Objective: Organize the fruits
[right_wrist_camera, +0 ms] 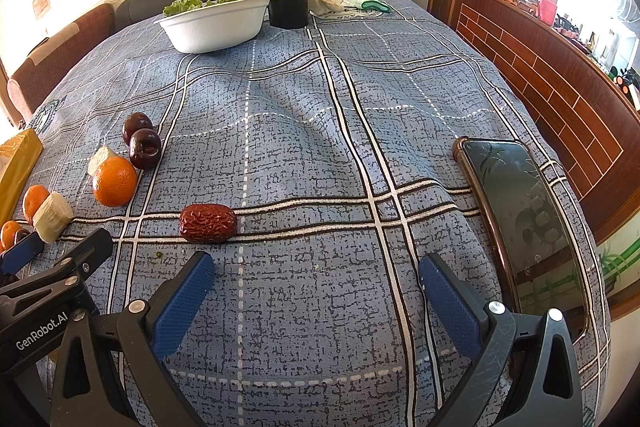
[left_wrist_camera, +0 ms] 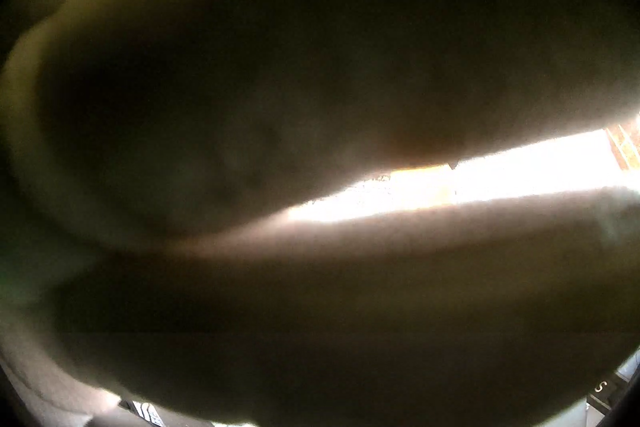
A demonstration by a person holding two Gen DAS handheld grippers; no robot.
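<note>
Right wrist view: right gripper (right_wrist_camera: 316, 291) spread apart and empty above the table (right_wrist_camera: 320, 327); fruits grouped near its left edge, red date (right_wrist_camera: 208, 222) apart, likely unsorted; left gripper (right_wrist_camera: 28, 255) state unclear.

Blue checked cloth (right_wrist_camera: 304, 131) is covering the whole surface, rumpling into a ridge near the middle. Fruit is lying along its left side: two dark plums (right_wrist_camera: 142, 143) touching each other, a large orange (right_wrist_camera: 115, 181) just beside them, a pale cut piece (right_wrist_camera: 102, 157) behind it, another pale chunk (right_wrist_camera: 52, 217) and two small oranges (right_wrist_camera: 34, 203) near the edge. A wrinkled red date (right_wrist_camera: 208, 223) is sitting alone on a stripe. A phone (right_wrist_camera: 524, 223) is lying at the right edge. A white bowl (right_wrist_camera: 216, 25) of greens and a black container (right_wrist_camera: 288, 9) are standing at the far end.
</note>
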